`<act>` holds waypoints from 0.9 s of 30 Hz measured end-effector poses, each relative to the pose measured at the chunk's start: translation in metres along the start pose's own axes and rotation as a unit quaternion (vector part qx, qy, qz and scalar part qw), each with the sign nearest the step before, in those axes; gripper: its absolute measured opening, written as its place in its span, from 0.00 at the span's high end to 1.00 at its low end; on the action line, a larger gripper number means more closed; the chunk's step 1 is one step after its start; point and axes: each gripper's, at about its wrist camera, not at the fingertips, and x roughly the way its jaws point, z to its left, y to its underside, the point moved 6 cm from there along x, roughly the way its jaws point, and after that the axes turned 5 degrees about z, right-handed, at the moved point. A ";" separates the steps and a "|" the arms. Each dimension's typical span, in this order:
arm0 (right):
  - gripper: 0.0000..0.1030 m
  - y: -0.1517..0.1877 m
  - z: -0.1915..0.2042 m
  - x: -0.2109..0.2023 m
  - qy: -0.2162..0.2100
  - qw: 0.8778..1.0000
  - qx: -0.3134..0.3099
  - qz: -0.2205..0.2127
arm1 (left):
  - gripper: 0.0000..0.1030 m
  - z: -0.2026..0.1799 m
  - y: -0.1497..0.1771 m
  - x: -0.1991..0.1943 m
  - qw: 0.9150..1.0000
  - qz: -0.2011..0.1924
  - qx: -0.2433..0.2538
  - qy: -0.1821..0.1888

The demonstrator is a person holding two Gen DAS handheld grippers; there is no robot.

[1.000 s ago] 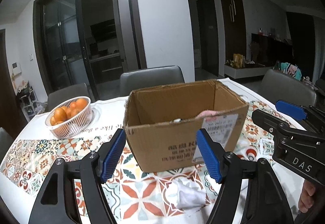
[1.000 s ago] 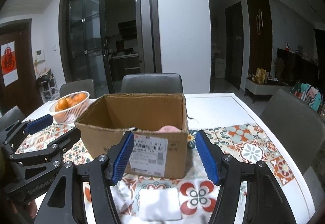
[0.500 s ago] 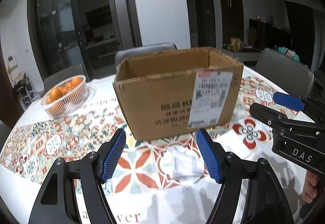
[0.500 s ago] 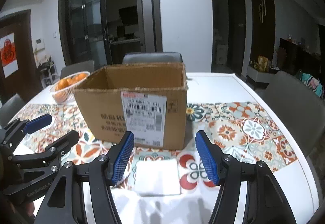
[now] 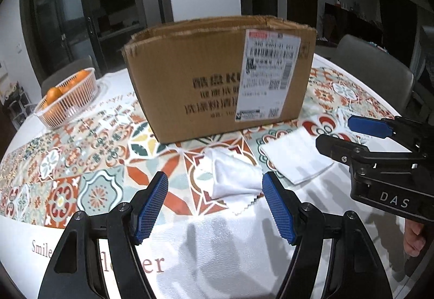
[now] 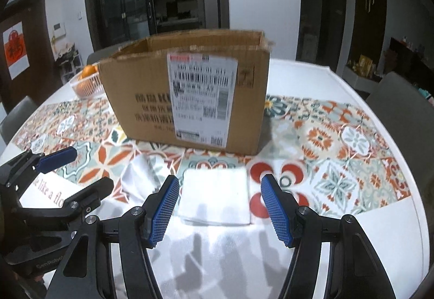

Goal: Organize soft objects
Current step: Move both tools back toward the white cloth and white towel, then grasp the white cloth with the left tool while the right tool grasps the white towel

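An open cardboard box (image 5: 222, 74) stands on the patterned tablecloth; it also shows in the right wrist view (image 6: 190, 93). A crumpled white cloth (image 5: 230, 177) lies in front of it, between the fingers of my open left gripper (image 5: 215, 206), which hovers just above and short of it. A folded white cloth (image 6: 217, 196) lies to its right, framed by my open right gripper (image 6: 219, 209). The folded cloth (image 5: 295, 158) and the right gripper (image 5: 352, 133) show in the left wrist view. The crumpled cloth (image 6: 138, 177) and the left gripper (image 6: 78, 171) show in the right wrist view.
A white basket of oranges (image 5: 67, 98) sits left of the box, partly hidden behind it in the right wrist view (image 6: 86, 82). Grey chairs (image 5: 374, 68) surround the table. The white table edge (image 6: 379, 98) curves at the right.
Both grippers have dropped lower and closer to the table. The box's inside is no longer visible, and each cloth now sits between a gripper's fingers.
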 end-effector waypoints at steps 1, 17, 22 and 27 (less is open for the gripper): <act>0.38 0.002 0.000 0.005 -0.003 1.000 0.000 0.008 | 0.31 -0.001 0.001 0.003 1.000 0.004 0.001 0.000; 0.38 0.022 0.000 0.054 -0.014 0.997 -0.023 0.077 | 0.31 -0.009 0.008 0.045 0.999 0.039 0.023 0.019; 0.38 0.022 0.000 0.065 -0.010 0.996 -0.033 0.087 | 0.31 -0.011 0.006 0.055 0.998 0.043 0.028 0.021; 0.38 0.020 -0.001 0.067 -0.011 0.996 -0.038 0.084 | 0.31 -0.012 0.005 0.064 0.998 0.051 0.031 0.024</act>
